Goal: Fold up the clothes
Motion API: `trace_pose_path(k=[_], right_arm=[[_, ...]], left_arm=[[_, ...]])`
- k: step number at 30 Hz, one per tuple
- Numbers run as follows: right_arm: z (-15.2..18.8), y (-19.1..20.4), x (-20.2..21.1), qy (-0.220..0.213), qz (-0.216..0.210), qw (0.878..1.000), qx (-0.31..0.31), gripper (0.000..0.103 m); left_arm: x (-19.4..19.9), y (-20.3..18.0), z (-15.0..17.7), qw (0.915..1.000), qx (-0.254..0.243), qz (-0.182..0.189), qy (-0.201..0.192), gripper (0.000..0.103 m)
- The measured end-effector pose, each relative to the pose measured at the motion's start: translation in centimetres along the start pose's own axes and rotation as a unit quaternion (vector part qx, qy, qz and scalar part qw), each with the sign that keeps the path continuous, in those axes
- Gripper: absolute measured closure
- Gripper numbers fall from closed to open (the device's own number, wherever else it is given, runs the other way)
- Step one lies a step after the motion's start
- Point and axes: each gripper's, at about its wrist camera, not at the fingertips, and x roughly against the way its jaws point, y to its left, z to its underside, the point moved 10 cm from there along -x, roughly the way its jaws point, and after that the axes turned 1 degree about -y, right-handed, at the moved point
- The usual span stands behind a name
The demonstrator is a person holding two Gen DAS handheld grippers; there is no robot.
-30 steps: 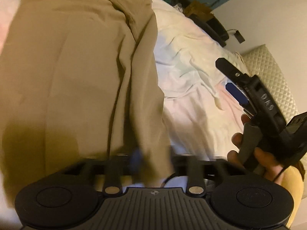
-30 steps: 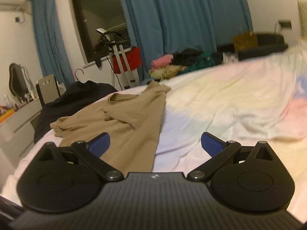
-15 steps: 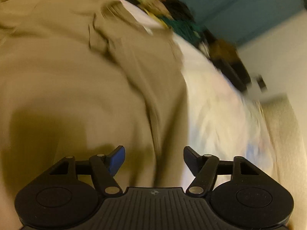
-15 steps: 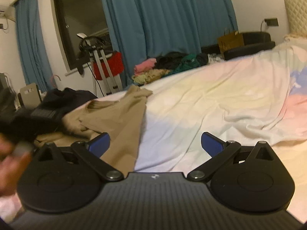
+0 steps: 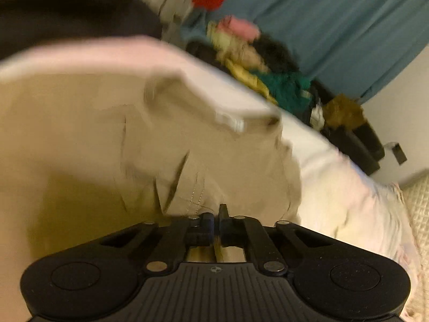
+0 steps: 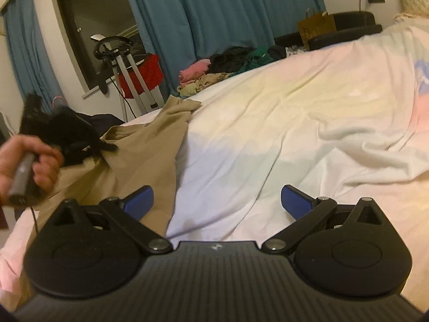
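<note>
Since the earlier frame, our left gripper (image 5: 216, 220) is clamping the tan garment (image 5: 112, 139).
Our right gripper (image 6: 216, 201) is hovering wide open over the bedsheet (image 6: 281, 123).

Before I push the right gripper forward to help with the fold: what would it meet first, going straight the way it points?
Probably the bedsheet. The right gripper is open and empty, and between its fingers lies bare sheet, with the tan garment just off its left finger. Depth is hard to judge.

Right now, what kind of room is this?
Most likely a bedroom. A bed with a pale sheet fills the view, teal curtains hang by a dark window, and a heap of clothes lies beyond the bed, with a tan garment spread out for folding.
</note>
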Motion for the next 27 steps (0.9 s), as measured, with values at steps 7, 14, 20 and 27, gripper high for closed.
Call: trace_pose_path(k=[7, 14, 20, 27], right_arm=[[0.5, 0.6, -0.5, 0.005, -0.005, 1.0, 0.012, 0.0], [-0.1, 1.3, 0.3, -0.013, -0.011, 1.0, 0.027, 0.0], [-0.8, 2.8, 1.8, -0.03, -0.031, 0.998, 0.04, 0.0], [-1.8, 5.5, 5.8, -0.066, -0.049, 0.994, 0.073, 0.0]], left_arm=[[-3.1, 1.3, -1.3, 0.9942, -0.063, -0.081, -0.033, 0.099], [-2.5, 0.4, 1.8, 0.9906, -0.11, -0.066, -0.049, 0.06], [7.1, -1.6, 6.0, 0.9876, -0.132, -0.041, -0.076, 0.033], [19.4, -3.6, 12.4, 0.9813, -0.158, -0.036, -0.104, 0.018]])
